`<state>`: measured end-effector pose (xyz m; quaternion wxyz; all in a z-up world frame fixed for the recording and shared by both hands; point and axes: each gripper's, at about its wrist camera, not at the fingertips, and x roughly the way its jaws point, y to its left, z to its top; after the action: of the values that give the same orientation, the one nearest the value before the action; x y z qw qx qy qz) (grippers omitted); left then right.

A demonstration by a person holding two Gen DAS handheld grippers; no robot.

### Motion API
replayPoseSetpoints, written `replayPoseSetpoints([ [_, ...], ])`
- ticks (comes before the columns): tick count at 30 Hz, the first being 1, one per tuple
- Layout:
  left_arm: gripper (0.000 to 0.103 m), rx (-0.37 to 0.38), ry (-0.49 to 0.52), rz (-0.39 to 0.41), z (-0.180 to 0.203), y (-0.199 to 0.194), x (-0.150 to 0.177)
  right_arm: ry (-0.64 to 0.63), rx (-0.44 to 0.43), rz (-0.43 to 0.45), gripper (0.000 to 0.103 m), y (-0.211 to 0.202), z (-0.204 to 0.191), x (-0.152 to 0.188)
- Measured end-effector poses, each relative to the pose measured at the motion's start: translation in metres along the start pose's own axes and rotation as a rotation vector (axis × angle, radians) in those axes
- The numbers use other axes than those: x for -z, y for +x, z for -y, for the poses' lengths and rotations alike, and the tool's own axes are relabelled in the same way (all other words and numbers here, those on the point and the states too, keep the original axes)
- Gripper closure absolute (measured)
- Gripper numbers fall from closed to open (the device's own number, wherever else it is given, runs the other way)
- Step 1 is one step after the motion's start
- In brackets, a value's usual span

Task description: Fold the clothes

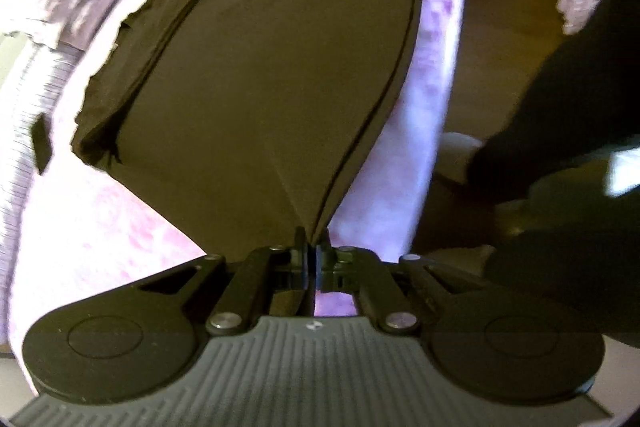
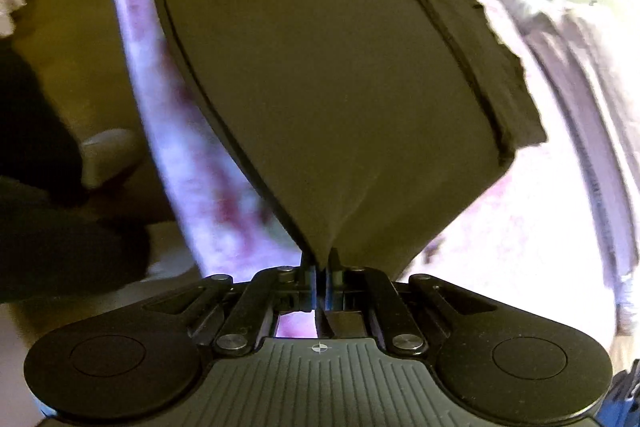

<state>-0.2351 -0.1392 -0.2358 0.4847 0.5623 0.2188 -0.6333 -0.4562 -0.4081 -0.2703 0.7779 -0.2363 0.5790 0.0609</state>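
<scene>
Garment [image 1: 272, 75], dark, soft and limp: my left tongs [image 1: 312, 247] are pinched tight on one corner, my right tongs [image 2: 320, 267] on another; cloth fans forward from both tips, draping onto the pink bedspread [image 1: 120, 227] beyond; light, non-slippery; grip corners or hems.

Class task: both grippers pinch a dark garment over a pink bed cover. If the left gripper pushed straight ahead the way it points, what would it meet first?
The dark garment itself: the left gripper is shut on its corner and the cloth fans out directly ahead. Beyond lies the pink cover; depth is unclear.
</scene>
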Motion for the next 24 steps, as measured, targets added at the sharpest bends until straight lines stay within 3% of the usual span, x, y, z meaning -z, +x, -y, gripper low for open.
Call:
replayPoseSetpoints([
  [5,0.102,0.145,-0.036,-0.037,0.027,-0.03,0.026,0.032,-0.129,-0.075,0.101,-0.039,-0.048,0.012],
  [8,0.102,0.158,-0.071,-0.024,0.01,-0.038,0.034,0.046,-0.163,-0.094,0.101,-0.057,-0.058,0.009],
  [10,0.102,0.132,-0.081,0.007,-0.018,-0.041,0.031,0.065,-0.132,-0.089,0.101,-0.066,-0.045,-0.002],
  [17,0.102,-0.025,-0.069,0.144,-0.184,-0.042,-0.018,0.038,0.076,0.002,0.101,-0.076,0.073,-0.059],
  [20,0.102,-0.034,-0.099,0.148,-0.262,-0.026,-0.046,0.045,0.122,0.03,0.101,-0.061,0.146,-0.082],
  [24,0.101,-0.03,-0.136,0.126,-0.346,0.019,-0.079,0.022,0.113,0.027,0.101,-0.015,0.233,-0.11],
])
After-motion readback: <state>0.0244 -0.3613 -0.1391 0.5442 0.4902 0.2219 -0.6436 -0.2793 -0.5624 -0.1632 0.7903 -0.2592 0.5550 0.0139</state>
